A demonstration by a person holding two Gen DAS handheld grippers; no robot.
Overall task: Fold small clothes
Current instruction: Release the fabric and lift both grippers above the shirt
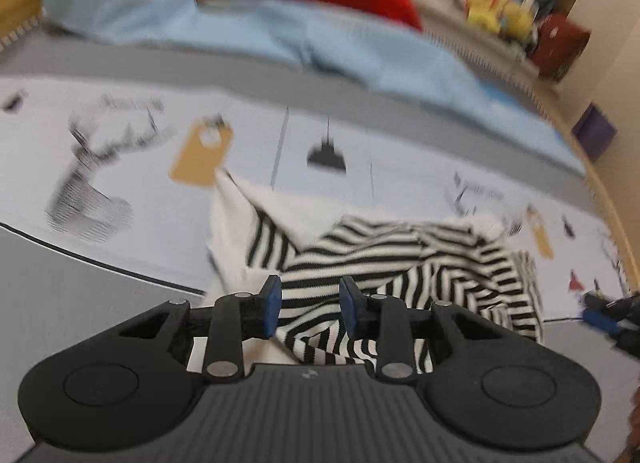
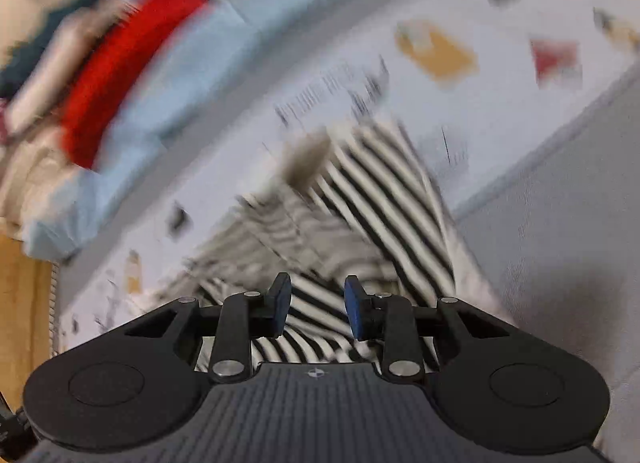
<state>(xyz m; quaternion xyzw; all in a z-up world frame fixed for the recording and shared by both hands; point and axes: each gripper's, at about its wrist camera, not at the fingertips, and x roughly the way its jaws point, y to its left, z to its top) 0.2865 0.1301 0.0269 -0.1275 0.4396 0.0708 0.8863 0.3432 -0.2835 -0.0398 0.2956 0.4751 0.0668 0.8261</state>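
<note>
One crumpled b/w striped knit garment (image 1: 384, 263) on smooth printed sheet (image 1: 120, 183)

The left gripper (image 1: 310, 305) tilts steeply down over the striped garment (image 1: 400, 259), its blue pads (image 1: 273, 303) parted with a clear gap, striped cloth showing between and below them. The right gripper (image 2: 318, 309) also angles down over the striped garment, pads likewise apart. Whether either set of pads presses the cloth cannot be told.
</note>
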